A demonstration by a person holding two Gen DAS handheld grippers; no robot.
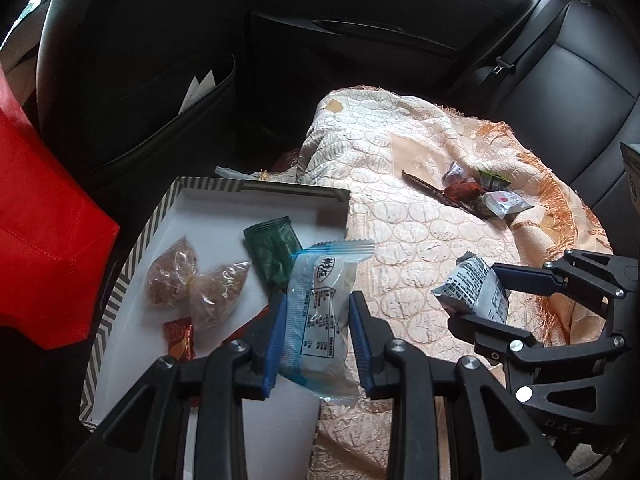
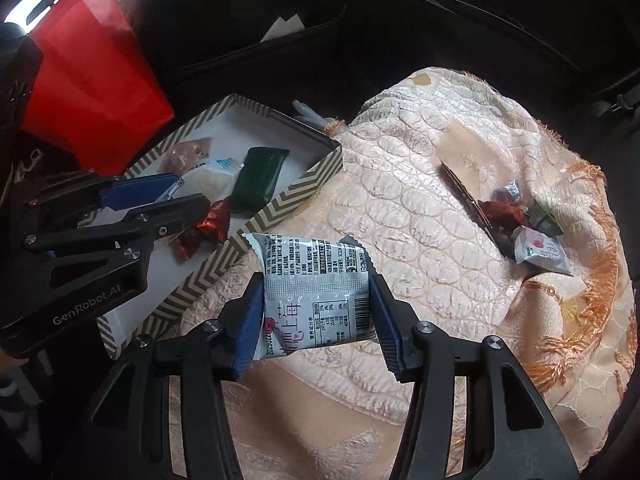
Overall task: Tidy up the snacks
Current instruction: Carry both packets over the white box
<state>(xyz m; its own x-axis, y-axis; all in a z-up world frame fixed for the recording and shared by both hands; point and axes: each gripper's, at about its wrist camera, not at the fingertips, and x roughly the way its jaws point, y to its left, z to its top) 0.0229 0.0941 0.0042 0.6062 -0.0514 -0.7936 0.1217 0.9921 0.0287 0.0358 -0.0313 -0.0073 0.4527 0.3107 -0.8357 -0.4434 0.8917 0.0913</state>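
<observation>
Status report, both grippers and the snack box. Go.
Left gripper shut on blue-trimmed clear packet, over striped box. Right gripper shut on grey printed packet, above the cloth. More snacks still on cloth. Nothing blocking.

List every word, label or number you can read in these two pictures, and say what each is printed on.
"GenRobot.AI": on the left gripper body.
"D A S": faint, on the right gripper body.
Blue-edged packet: Chinese characters, fine print too small.
Grey packet: Chinese characters, a barcode, small print unreadable.
</observation>
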